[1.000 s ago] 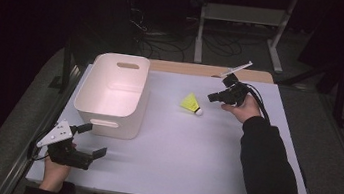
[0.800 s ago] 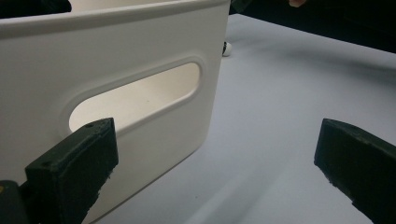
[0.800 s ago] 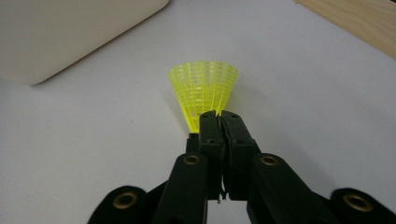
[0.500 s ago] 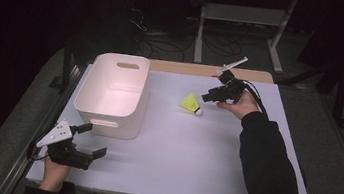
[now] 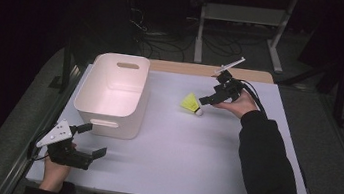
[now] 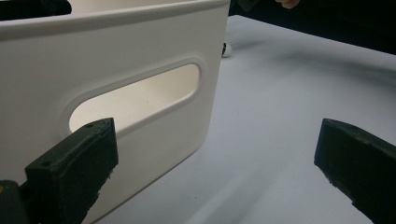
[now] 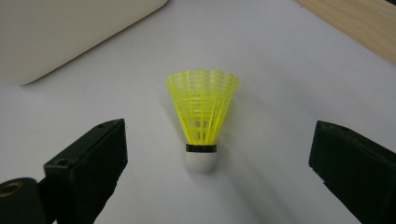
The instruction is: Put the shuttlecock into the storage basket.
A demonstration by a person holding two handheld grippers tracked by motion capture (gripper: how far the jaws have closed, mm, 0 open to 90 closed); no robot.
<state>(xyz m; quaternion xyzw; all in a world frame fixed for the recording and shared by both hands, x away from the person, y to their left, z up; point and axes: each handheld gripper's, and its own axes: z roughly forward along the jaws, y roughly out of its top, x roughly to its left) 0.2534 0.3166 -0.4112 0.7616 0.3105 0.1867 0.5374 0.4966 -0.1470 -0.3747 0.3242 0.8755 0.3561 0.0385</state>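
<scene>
A yellow shuttlecock [image 5: 191, 103] with a white cork lies on the white table, right of a white plastic bin [image 5: 91, 86]. My right gripper [image 5: 208, 100] is held low just right of it, pointing at it. Its jaws have just been opening. In the right gripper view the shuttlecock [image 7: 203, 107] lies between the wide-apart jaws of the right gripper [image 7: 217, 137], cork nearest, untouched by either pad. My left gripper [image 5: 93, 140] rests open at the near left of the table, facing the bin's handle slot [image 6: 135, 95] with nothing between its fingers [image 6: 79, 158].
The bin [image 6: 116, 51] stands at the table's left and looks empty. A wooden strip [image 5: 204, 70] runs along the far edge of the table [image 5: 192, 155]. A metal stand [image 5: 243, 15] and cables are on the dark floor beyond.
My right gripper has edged slightly left, toward the shuttlecock. The shuttlecock, the bin and my left gripper have stayed put.
</scene>
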